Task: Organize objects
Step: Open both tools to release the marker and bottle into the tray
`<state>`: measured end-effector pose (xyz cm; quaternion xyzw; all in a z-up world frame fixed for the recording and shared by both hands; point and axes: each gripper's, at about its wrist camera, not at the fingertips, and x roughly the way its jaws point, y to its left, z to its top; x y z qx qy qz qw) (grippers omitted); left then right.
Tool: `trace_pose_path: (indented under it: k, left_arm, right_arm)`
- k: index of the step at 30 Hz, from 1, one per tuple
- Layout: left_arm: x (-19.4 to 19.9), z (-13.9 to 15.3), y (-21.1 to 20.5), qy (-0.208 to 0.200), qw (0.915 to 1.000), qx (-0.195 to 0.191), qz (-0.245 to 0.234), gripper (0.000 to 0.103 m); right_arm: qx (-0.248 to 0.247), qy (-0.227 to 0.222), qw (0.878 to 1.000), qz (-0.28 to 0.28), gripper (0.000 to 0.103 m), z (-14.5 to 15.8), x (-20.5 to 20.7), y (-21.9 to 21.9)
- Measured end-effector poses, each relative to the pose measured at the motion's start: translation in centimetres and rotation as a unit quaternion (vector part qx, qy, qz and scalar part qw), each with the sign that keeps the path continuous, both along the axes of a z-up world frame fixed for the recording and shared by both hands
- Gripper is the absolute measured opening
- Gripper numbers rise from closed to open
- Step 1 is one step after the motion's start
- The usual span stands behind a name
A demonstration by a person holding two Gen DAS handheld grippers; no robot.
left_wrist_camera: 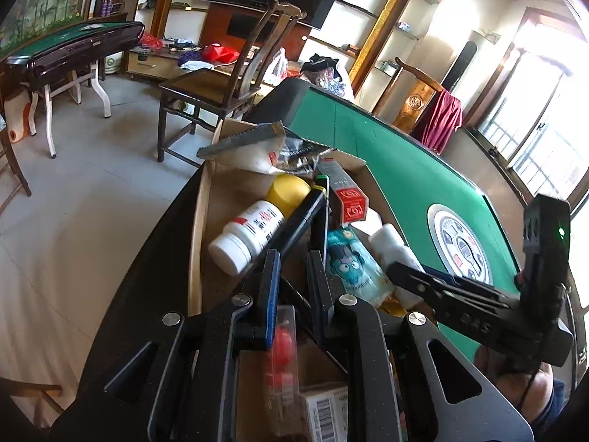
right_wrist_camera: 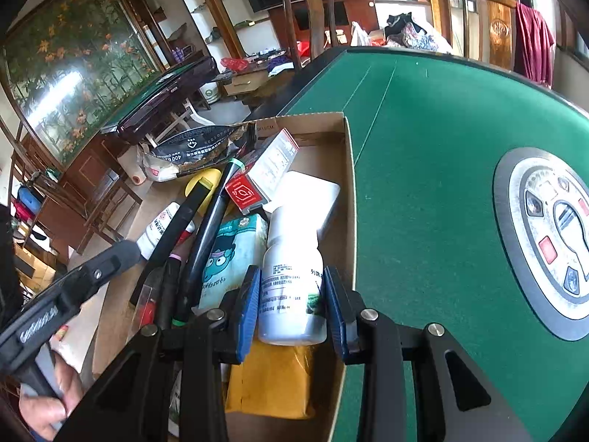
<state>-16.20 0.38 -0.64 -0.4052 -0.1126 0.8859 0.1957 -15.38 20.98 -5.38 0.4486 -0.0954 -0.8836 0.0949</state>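
A cardboard box (right_wrist_camera: 348, 169) on the green mahjong table (right_wrist_camera: 434, 154) holds several items. My right gripper (right_wrist_camera: 292, 287) has its blue pads on either side of a white labelled bottle (right_wrist_camera: 292, 280) lying in the box; a small gap shows at each pad. My left gripper (left_wrist_camera: 294, 269) is open over the box, its fingers astride black marker pens (left_wrist_camera: 294, 221). Also in the box: a white pill bottle (left_wrist_camera: 246, 235), a yellow cap (left_wrist_camera: 289, 189), a red carton (left_wrist_camera: 348, 193), a cartoon tissue pack (right_wrist_camera: 228, 258), a foil bag (left_wrist_camera: 265, 147) and a yellow envelope (right_wrist_camera: 272, 379).
The table's round centre panel (right_wrist_camera: 552, 239) lies right of the box. Wooden chairs (left_wrist_camera: 221, 84) stand by the far table edge. A second mahjong table (left_wrist_camera: 70, 44) stands across the tiled floor. The other handheld gripper (left_wrist_camera: 478, 302) crosses the left wrist view.
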Motion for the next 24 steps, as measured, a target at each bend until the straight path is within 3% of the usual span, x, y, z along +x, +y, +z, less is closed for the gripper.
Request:
trace_pose_path:
  k: [9, 14, 15, 19, 22, 24]
  left_arm:
    - [2.2, 0.3, 1.2, 0.019, 0.9998, 0.006, -0.007, 0.014]
    - [3.7, 0.5, 2.1, 0.041, 0.9992, -0.004, -0.002, 0.014]
    - [4.2, 0.7, 2.4, 0.051, 0.9987, -0.007, 0.002, 0.019]
    - [6.6, 1.5, 3.2, 0.095, 0.9951, -0.012, 0.025, 0.064]
    - [8.7, 2.1, 4.4, 0.135, 0.9894, -0.030, 0.044, 0.072]
    - [9.4, 2.1, 4.9, 0.147, 0.9866, -0.043, 0.057, 0.072]
  right_arm:
    - [0.033, 0.012, 0.999, 0.013, 0.034, -0.3, -0.3, -0.5]
    - [0.024, 0.041, 0.999, 0.017, 0.037, 1.1, 2.3, 0.8]
    - [0.029, 0.051, 0.998, 0.014, 0.041, 1.4, 3.0, 0.9]
    - [0.043, 0.085, 0.995, 0.001, 0.057, 1.9, 6.2, 1.9]
    - [0.058, 0.112, 0.992, -0.007, 0.065, 2.2, 8.9, 2.7]
    - [0.069, 0.129, 0.989, -0.011, 0.075, 2.3, 10.3, 3.0]
